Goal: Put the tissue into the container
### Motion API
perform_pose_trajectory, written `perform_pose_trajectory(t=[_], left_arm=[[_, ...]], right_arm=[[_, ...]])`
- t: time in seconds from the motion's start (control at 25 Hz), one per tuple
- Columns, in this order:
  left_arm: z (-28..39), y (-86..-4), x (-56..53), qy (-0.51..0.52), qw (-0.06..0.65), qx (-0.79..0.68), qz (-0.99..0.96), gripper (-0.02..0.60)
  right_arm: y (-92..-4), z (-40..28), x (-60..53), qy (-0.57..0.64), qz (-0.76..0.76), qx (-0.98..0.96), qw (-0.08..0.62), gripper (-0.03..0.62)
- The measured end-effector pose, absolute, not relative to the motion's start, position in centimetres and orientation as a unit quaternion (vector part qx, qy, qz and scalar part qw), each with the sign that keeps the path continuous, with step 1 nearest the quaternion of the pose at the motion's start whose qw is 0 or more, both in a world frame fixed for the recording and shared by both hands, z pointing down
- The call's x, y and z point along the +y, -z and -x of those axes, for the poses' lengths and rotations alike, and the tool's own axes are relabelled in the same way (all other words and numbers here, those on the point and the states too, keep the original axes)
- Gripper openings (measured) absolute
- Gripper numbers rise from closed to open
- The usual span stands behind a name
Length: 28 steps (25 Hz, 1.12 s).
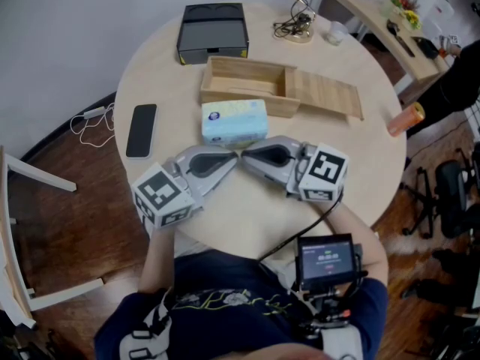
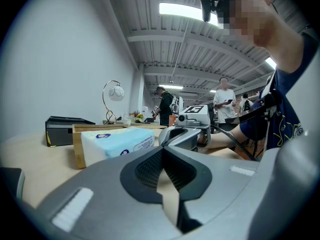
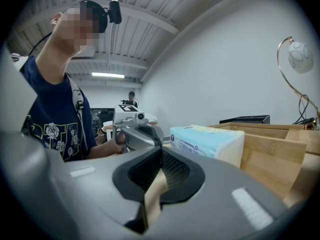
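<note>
Both grippers shut and empty, resting tip to tip.
My left gripper (image 1: 231,160) and right gripper (image 1: 249,156) have jaws together; the tissue pack (image 1: 234,121) lies just beyond their tips, with the wooden container (image 1: 283,105) right behind it.

I'm seeing soft, even light; the long white ceiling strip lamp (image 2: 186,10) glares, gripper views warp and darken at edges.

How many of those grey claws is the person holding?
2. The left claw is at the near left of the round table, the right claw at its near right; both are shut, tips facing each other, just short of the tissue pack.
</note>
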<state>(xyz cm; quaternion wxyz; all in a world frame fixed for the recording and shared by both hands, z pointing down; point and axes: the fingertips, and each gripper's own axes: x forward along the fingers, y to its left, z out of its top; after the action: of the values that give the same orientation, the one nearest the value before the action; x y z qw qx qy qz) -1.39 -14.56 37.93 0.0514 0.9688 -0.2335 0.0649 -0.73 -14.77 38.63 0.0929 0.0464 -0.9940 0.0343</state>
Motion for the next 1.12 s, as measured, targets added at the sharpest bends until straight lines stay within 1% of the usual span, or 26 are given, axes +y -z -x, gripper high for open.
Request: perform_pose_trajectory(t=[0.16,0.28,0.32,0.4,0.44,0.48,0.52,0.6,0.64,0.68,0.72,0.76,0.84,0.92,0.96,1.0,1.04,1.08,1.12], left_arm=[[1.3,-38.1,-14.4,-0.063,0.056,-0.230,-0.970,0.003],[1.4,-37.7,-14.1,-0.051,0.045,-0.228,-0.971,0.003],[1.8,-36.8,-13.9,-0.026,0.039,-0.233,-0.971,0.003],[3.7,-33.7,-13.9,0.062,0.033,-0.254,-0.965,0.003],[4.9,-32.1,-14.2,0.098,0.029,-0.271,-0.957,0.018],[6.0,-31.0,-14.8,0.112,0.017,-0.293,-0.949,0.184],[6.7,-30.7,-15.5,0.097,0.001,-0.316,-0.944,0.319],[6.8,-32.2,-17.2,0.007,-0.021,-0.330,-0.944,0.330],[6.3,-33.4,-17.9,-0.041,-0.021,-0.319,-0.946,0.355],[5.7,-34.6,-18.7,-0.079,-0.017,-0.304,-0.949,0.401],[5.2,-35.7,-19.5,-0.105,-0.009,-0.291,-0.951,0.450],[4.9,-36.5,-20.4,-0.121,0.003,-0.286,-0.951,0.456],[4.5,-37.9,-21.7,-0.136,0.029,-0.284,-0.949,0.457],[4.2,-38.7,-22.2,-0.141,0.051,-0.277,-0.949,0.456],[4.1,-38.8,-22.3,-0.138,0.058,-0.277,-0.949,0.456],[4.2,-38.8,-22.3,-0.133,0.064,-0.280,-0.949,0.454],[4.3,-38.6,-22.4,-0.128,0.067,-0.286,-0.947,0.441],[4.4,-38.5,-22.3,-0.126,0.069,-0.289,-0.947,0.409],[4.4,-38.4,-22.2,-0.126,0.071,-0.290,-0.946,0.397]], right_arm=[[-38.0,0.4,-13.7,-0.029,-0.009,-0.997,0.071,0.003],[-36.2,-0.8,-13.4,-0.018,0.002,-1.000,0.019,0.003],[-35.3,-1.4,-13.6,-0.013,-0.006,-1.000,-0.003,0.003],[-33.7,-2.7,-14.6,-0.003,-0.034,-0.999,-0.040,0.003],[-33.0,-3.3,-15.3,0.001,-0.052,-0.997,-0.053,0.054],[-32.6,-3.9,-16.1,0.004,-0.072,-0.996,-0.061,0.143],[-32.4,-4.4,-17.0,0.006,-0.093,-0.994,-0.065,0.200],[-32.7,-5.1,-18.7,0.004,-0.127,-0.990,-0.062,0.283],[-33.1,-5.1,-19.3,0.003,-0.135,-0.989,-0.053,0.327],[-33.7,-4.9,-19.7,0.002,-0.135,-0.990,-0.038,0.351],[-34.4,-4.6,-20.1,0.002,-0.131,-0.991,-0.019,0.362],[-35.4,-4.2,-20.4,0.001,-0.126,-0.992,0.004,0.364],[-37.3,-3.2,-20.9,-0.004,-0.119,-0.991,0.058,0.390],[-38.7,-2.2,-21.5,-0.015,-0.119,-0.988,0.102,0.394],[-39.1,-1.9,-21.8,-0.020,-0.122,-0.986,0.114,0.390],[-39.2,-1.7,-22.1,-0.020,-0.130,-0.984,0.118,0.376],[-39.2,-1.8,-22.4,-0.019,-0.140,-0.983,0.120,0.348],[-39.1,-2.0,-22.5,-0.016,-0.151,-0.981,0.121,0.310],[-39.0,-2.1,-22.5,-0.015,-0.159,-0.980,0.122,0.306]])
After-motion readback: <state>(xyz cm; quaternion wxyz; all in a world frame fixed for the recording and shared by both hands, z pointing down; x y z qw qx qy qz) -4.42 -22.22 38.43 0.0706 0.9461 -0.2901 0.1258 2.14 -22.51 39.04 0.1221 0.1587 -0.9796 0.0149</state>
